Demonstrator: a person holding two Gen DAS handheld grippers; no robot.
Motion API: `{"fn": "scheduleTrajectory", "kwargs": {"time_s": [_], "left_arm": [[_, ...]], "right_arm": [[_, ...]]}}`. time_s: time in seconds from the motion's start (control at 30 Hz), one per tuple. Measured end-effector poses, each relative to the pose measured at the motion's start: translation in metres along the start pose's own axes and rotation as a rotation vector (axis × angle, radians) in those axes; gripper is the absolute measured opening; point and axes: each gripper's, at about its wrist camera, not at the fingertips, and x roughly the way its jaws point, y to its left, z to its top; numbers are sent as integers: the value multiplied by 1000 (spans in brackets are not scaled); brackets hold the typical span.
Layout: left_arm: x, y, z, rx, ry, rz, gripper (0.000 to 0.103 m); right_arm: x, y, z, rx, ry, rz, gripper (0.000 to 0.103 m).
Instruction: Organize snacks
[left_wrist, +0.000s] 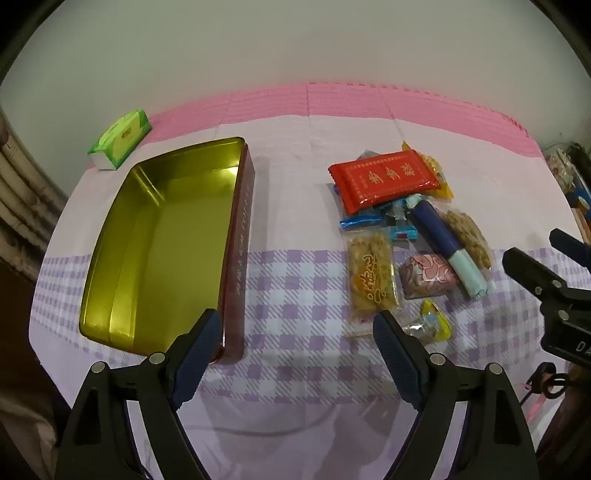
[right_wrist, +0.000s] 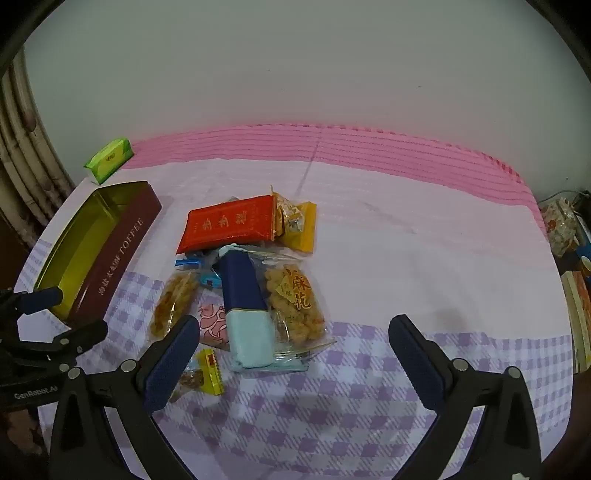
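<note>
Snacks looked light and crinkly; we judged the stiff red packet easiest by its edge, both grippers' fingers apart.

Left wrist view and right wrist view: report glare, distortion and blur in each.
Left wrist view: glare flares on the gold inner wall of the tin; fisheye bends the pink mat into an arc; dark vignette at the corners. Right wrist view: same curved edges; the red packet reads sharp; the right gripper fingers look slightly soft.
</note>
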Motion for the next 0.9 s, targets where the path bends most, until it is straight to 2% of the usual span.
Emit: {"fn": "scheduleTrajectory", "kwargs": {"time_s": [0.23, 0.9], "left_arm": [[4, 2, -3, -12, 38, -25, 84], [12, 3, -4, -17, 50, -23, 84]], "right_arm": [[-4, 0, 3, 0, -5, 22, 102], [3, 0, -4, 4, 13, 7, 102]]}}
